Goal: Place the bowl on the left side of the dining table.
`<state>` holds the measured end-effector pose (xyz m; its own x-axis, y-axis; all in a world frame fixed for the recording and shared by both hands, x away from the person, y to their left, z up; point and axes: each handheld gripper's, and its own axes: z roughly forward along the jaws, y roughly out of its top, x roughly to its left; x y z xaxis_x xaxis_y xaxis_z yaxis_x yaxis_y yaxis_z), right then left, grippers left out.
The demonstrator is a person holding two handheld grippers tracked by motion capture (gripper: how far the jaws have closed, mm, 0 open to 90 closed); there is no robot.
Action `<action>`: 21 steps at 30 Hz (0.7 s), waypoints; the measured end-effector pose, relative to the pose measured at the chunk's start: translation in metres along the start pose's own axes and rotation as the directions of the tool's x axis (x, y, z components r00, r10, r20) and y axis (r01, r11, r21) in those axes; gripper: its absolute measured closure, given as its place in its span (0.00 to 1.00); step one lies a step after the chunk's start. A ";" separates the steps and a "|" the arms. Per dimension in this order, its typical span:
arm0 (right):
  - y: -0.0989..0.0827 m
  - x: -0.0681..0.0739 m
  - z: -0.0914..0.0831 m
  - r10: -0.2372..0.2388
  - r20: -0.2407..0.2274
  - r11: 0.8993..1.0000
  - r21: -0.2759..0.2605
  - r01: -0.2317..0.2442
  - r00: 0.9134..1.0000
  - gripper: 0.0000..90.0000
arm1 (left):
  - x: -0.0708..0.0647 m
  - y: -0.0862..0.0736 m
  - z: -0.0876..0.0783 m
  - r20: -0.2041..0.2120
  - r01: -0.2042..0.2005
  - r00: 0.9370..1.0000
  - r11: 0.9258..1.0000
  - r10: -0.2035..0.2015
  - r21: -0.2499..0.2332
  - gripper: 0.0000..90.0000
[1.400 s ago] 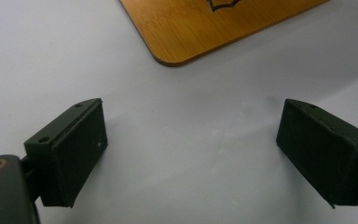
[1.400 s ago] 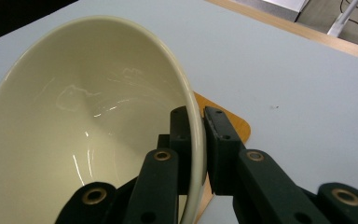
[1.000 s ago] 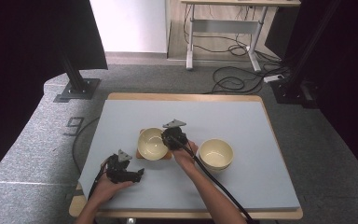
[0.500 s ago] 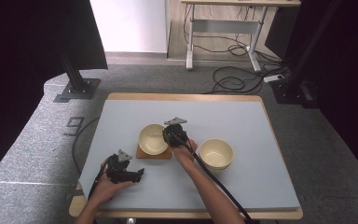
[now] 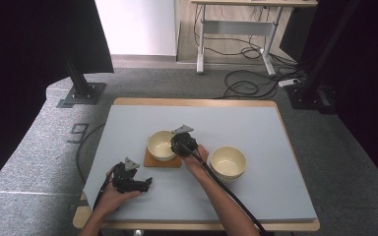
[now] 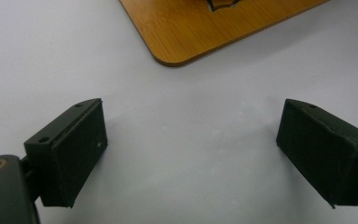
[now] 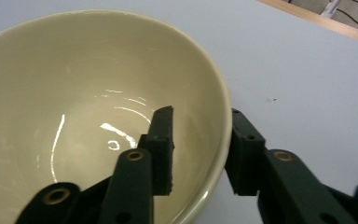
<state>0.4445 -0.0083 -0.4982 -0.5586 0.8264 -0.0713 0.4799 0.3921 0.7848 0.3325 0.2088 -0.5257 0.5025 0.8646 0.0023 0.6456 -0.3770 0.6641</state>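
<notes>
Cream bowl (image 7: 88, 116) rim now freed, right hand-held gripper (image 7: 200, 149) just opened; left (image 6: 191, 154) unclenched.

Your high view looks from above your side of the table (image 5: 275, 191), forward and down, far enough to take in the whole top and the floor behind. Your left gripper view sits very near the grey surface, facing along its two jaws toward a corner of the wooden board (image 6: 205, 28); the high view shares this board (image 5: 150, 161). Your right gripper view looks from very close into the cream bowl (image 7: 74, 107), the same bowl (image 5: 160, 145) that stands on the board in the high view.
</notes>
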 end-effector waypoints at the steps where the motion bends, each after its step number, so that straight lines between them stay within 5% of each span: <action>1: 0.000 0.001 -0.001 0.000 -0.004 1.000 0.001 0.000 1.000 0.65 | 0.000 0.000 0.000 0.000 0.000 1.000 1.000 0.000 0.000 0.09; 8: 0.006 -0.003 -0.015 0.027 -0.018 1.000 -0.006 -0.027 0.999 0.44 | 0.000 0.000 0.000 -0.001 0.000 1.000 1.000 0.000 0.000 0.09; 12: 0.009 -0.001 -0.028 -0.005 -0.048 1.000 -0.001 0.005 0.999 0.36 | 0.000 0.000 0.000 0.000 -0.002 1.000 1.000 0.002 0.002 0.09; 21: 0.014 -0.007 -0.060 -0.002 -0.121 1.000 -0.030 -0.002 0.993 0.33 | 0.000 0.000 0.000 -0.001 -0.002 1.000 1.000 0.002 0.002 0.09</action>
<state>0.4145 -0.0332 -0.4500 -0.6369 0.7709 0.0022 0.4604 0.3781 0.8031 0.3325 0.2089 -0.5256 0.5029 0.8644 0.0046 0.6458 -0.3792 0.6627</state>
